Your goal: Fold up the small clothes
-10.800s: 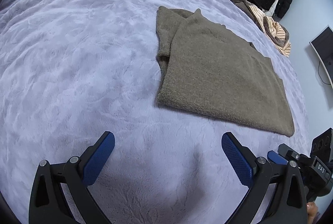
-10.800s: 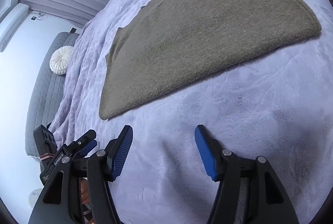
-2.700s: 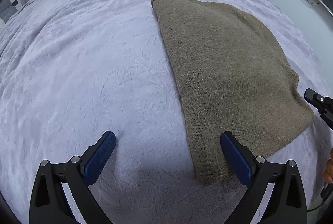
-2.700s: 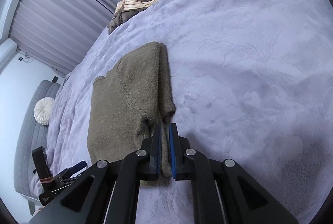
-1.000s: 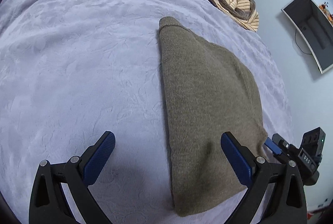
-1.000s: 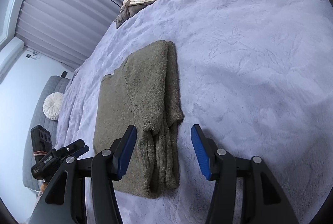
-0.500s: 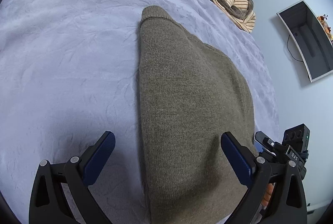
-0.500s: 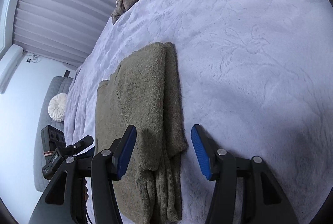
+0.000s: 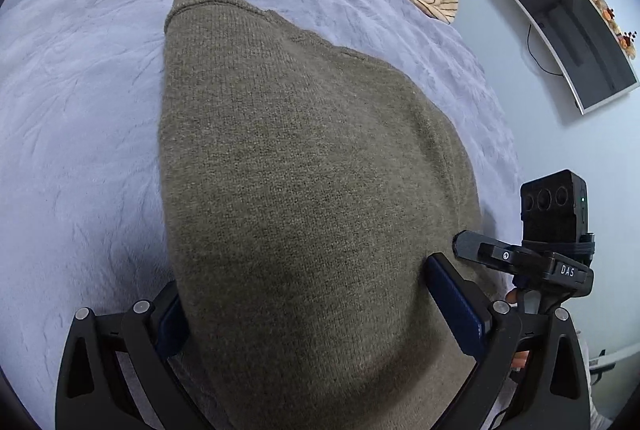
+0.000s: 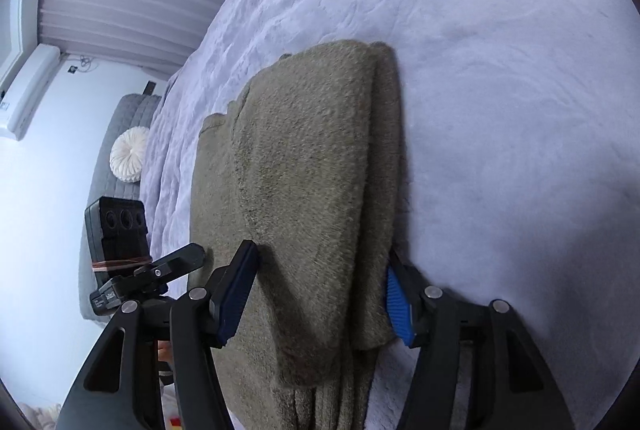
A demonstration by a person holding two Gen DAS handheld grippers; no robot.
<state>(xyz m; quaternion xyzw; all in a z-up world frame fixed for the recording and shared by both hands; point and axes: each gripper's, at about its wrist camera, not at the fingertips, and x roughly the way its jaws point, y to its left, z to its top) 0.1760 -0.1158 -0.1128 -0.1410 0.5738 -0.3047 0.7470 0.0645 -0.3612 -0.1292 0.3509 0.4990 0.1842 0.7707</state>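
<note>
Over the near end of the folded sweater (image 9: 312,190) both tools have dropped in, left tool (image 9: 320,310) and right tool (image 10: 316,294) gaping astride it (right's jaws just widened), so another fold looks next.

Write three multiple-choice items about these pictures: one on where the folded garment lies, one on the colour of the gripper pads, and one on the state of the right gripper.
1. Where does the olive-brown knitted sweater lie?
A. on the lilac plush bed cover
B. on a wooden floor
C. on a chair

2. What colour are the pads of the right gripper?
A. red
B. blue
C. yellow

3. How does the right gripper stand?
A. shut on a striped cloth
B. shut with nothing inside
C. open, astride the folded sweater's end

Key: 1 A, the lilac cover surrounds the sweater in both views. 2 B, both pads show blue. 3 C, its jaws, which have just been opening, stand apart on either side of the sweater without squeezing it.
</note>
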